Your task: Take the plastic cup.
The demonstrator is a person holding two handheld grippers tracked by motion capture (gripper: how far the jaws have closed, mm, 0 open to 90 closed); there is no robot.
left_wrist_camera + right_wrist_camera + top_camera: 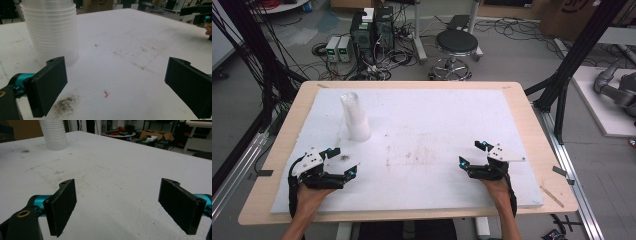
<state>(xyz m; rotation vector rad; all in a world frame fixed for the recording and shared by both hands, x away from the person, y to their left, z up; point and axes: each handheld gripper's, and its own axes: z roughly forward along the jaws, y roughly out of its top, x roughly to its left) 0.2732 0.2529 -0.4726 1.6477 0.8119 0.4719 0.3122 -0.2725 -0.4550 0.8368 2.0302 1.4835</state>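
The worktop (532, 150) is a wooden board, and a large white foam sheet (437, 125) covers most of it. This sheet carries everything, so I describe all places from the stack of cups on it.

The stack of cups (354, 117) is made of many thin, clear plastic cups, one inside another. It stands with the wide end down, on the far left part of the foam sheet. In the left gripper view the stack of cups (51, 30) is close, just beyond the left jaw and not touching it. In the right gripper view the stack of cups (53, 135) is far away, at the upper left.

The left gripper (343, 161) is near the stack, a little towards the person from it, and rests low over the sheet. Its jaws stand wide apart and nothing is between them. The right gripper (472, 154) is well apart from the stack, on the other side of the sheet. Its jaws are also spread wide and hold nothing.

A dark dusty stain (65, 105) lies on the sheet between the stack and the left gripper. A tiny red scrap (106, 94) lies beside this stain, further from the stack.
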